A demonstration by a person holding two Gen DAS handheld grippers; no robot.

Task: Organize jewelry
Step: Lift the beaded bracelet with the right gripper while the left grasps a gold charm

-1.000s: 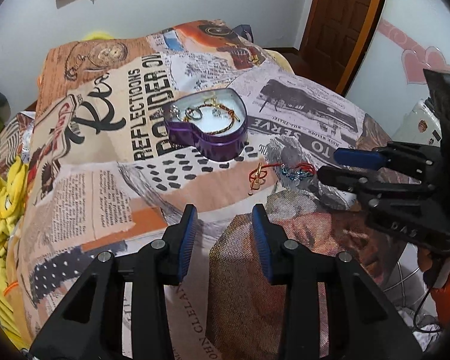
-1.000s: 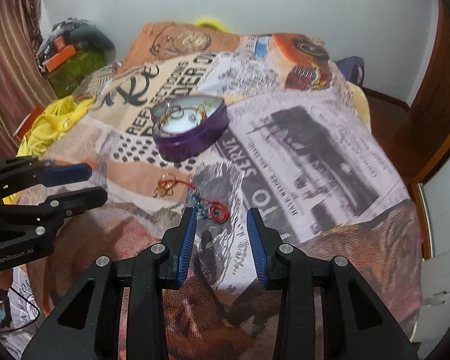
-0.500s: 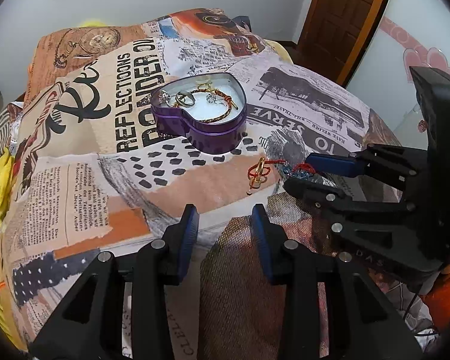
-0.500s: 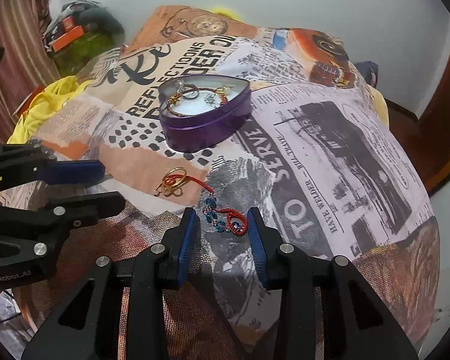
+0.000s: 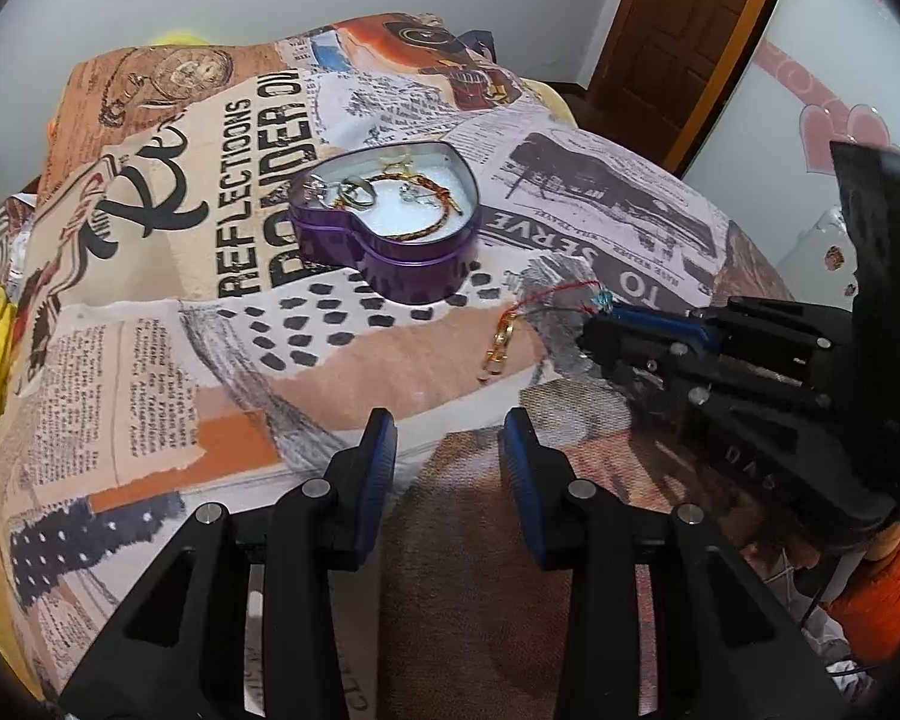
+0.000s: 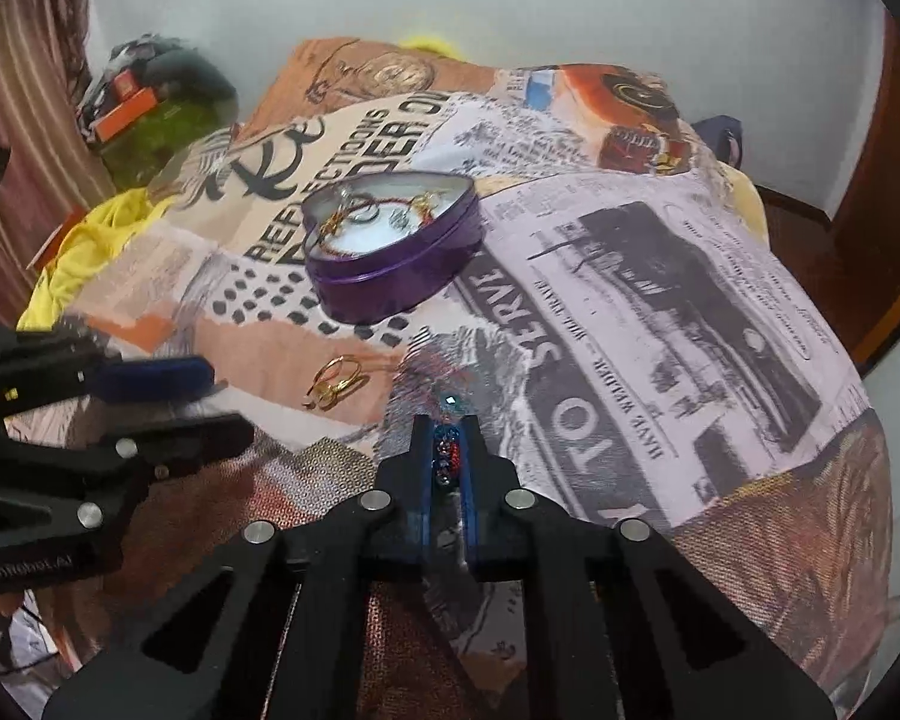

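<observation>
We are at the pick-up step: our right gripper [image 6: 447, 450] is closed narrow on the beaded bracelet [image 6: 449, 447], pinched between its pads on the bed [image 6: 660, 312]. A red thread [image 5: 561, 291] trails from it to the gold ring charm [image 5: 499, 343] lying on the cover. Next, we judge, calls for lifting it clear and carrying it to the purple heart tin [image 5: 390, 228], which already holds jewelry. Our left gripper [image 5: 447, 459] hovers wide and empty nearby.
</observation>
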